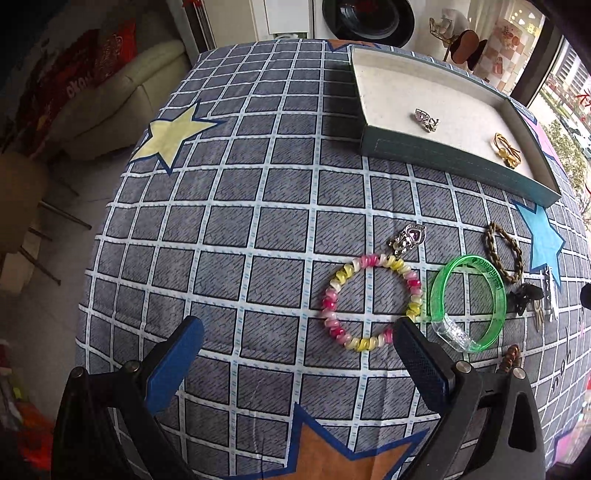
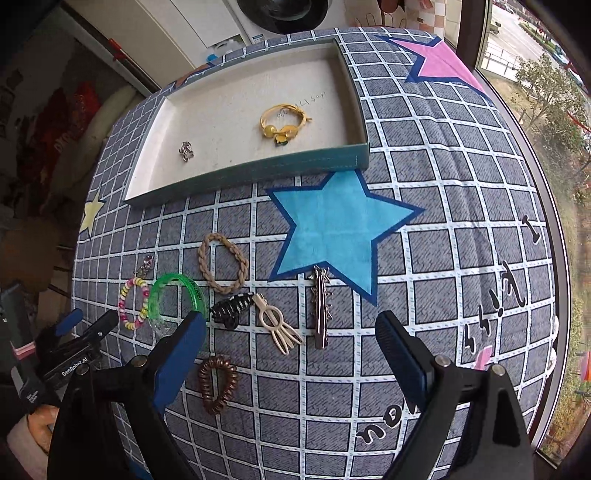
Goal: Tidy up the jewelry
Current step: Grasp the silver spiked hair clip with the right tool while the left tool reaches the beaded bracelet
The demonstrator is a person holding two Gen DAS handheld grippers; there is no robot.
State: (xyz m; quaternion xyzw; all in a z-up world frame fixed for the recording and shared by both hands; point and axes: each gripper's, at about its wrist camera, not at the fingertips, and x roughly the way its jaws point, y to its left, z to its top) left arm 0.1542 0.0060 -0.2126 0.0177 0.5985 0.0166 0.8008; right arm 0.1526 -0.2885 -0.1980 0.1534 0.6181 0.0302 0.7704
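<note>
A green tray (image 1: 458, 158) (image 2: 258, 170) at the back holds a silver charm (image 1: 425, 120) (image 2: 185, 150) and a yellow hair tie (image 1: 506, 148) (image 2: 282, 123). On the cloth lie a pink-yellow spiral bracelet (image 1: 369, 301) (image 2: 133, 303), a green bangle (image 1: 467, 302) (image 2: 177, 295), a silver pendant (image 1: 408, 238), a braided tan tie (image 1: 504, 251) (image 2: 222, 263), a black claw clip (image 2: 231, 308), a cream clip (image 2: 277, 326), a metal clip (image 2: 320, 308) and a brown coil tie (image 2: 217, 384). My left gripper (image 1: 295, 352) is open above the cloth just left of the bracelet. My right gripper (image 2: 291, 343) is open around the clips.
The bed surface carries a grey checked cloth with stars (image 2: 340, 225). A sofa (image 1: 122, 99) and a chair (image 1: 18, 192) stand left of it. A window (image 2: 554, 110) runs along the right side. A washing machine door (image 1: 369, 18) is behind the tray.
</note>
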